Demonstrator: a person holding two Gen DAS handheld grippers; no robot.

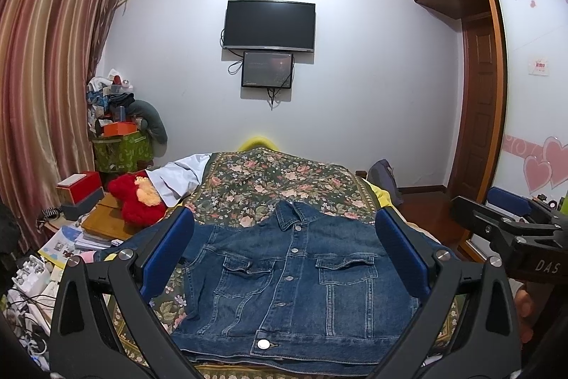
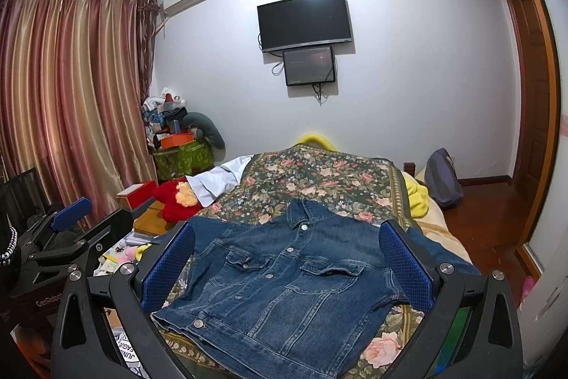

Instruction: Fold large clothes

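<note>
A blue denim jacket point(image 1: 287, 286) lies buttoned and front-up on the floral bedspread point(image 1: 269, 180), collar pointing away from me. It also shows in the right wrist view point(image 2: 284, 286), with one sleeve spread to the right point(image 2: 440, 251). My left gripper point(image 1: 284, 229) is open and empty, held above the jacket's near hem, its blue pads point(image 1: 167, 251) either side of the jacket. My right gripper point(image 2: 287, 237) is open and empty, also above the jacket. Each gripper appears at the edge of the other's view: the right one point(image 1: 504, 226) and the left one point(image 2: 71, 222).
A red plush toy point(image 1: 136, 198) and a white garment point(image 1: 177, 178) lie at the bed's left. A cluttered bedside table point(image 1: 85, 219) with boxes and papers stands left. Curtains point(image 1: 42, 77) hang left, a wardrobe point(image 1: 525, 95) stands right, screens point(image 1: 269, 25) hang on the far wall.
</note>
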